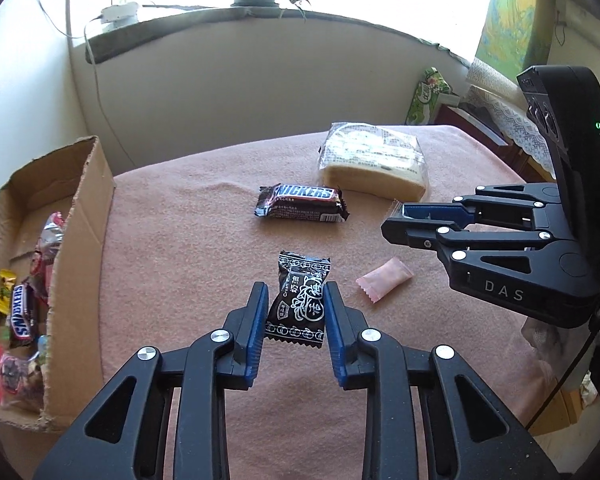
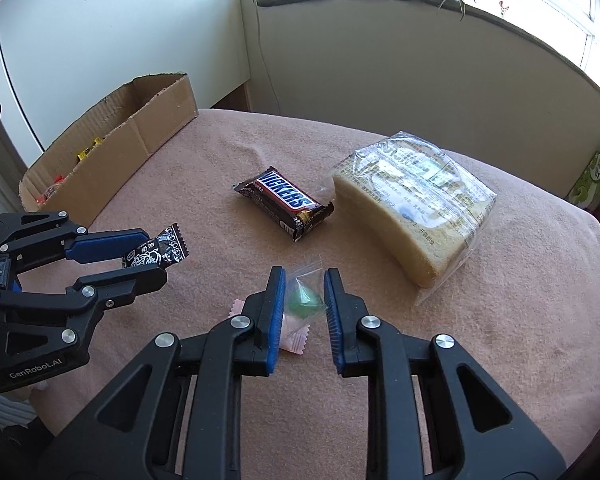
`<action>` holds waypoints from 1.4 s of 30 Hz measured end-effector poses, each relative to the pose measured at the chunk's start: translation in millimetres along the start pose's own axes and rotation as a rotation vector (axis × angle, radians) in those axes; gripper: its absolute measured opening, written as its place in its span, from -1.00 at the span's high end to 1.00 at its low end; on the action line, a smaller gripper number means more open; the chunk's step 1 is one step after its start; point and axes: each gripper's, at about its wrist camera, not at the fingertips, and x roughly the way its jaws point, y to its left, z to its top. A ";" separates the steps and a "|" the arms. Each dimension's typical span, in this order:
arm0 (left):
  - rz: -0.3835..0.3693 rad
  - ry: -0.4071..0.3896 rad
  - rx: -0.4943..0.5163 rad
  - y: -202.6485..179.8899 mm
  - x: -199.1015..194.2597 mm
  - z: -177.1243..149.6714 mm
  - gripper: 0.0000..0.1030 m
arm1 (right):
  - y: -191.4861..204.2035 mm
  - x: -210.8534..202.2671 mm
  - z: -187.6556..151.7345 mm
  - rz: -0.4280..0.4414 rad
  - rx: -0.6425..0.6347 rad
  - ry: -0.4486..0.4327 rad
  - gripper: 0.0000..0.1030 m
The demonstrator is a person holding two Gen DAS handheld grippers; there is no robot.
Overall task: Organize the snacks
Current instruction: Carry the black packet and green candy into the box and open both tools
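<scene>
Left tongs [image 1: 296, 300] pinch my crinkly black candy [image 1: 298, 302]; right tongs [image 2: 304, 292] pinch a clear packet [image 2: 306, 300], green contents blurred, half hiding a pink sachet [image 2: 294, 338].

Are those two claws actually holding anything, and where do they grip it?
Yes. The left gripper pinches a black candy packet by its side edges. The right gripper holds a clear packet with a green candy across its middle.

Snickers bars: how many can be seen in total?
2. One Snickers bar lies on the pink cloth; another stands in the cardboard box. More may be hidden there.
</scene>
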 end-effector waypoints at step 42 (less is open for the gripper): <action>0.236 -0.158 -0.270 176.0 -101.2 -33.6 0.49 | 205.1 6.8 86.0 0.233 -0.232 -0.093 0.60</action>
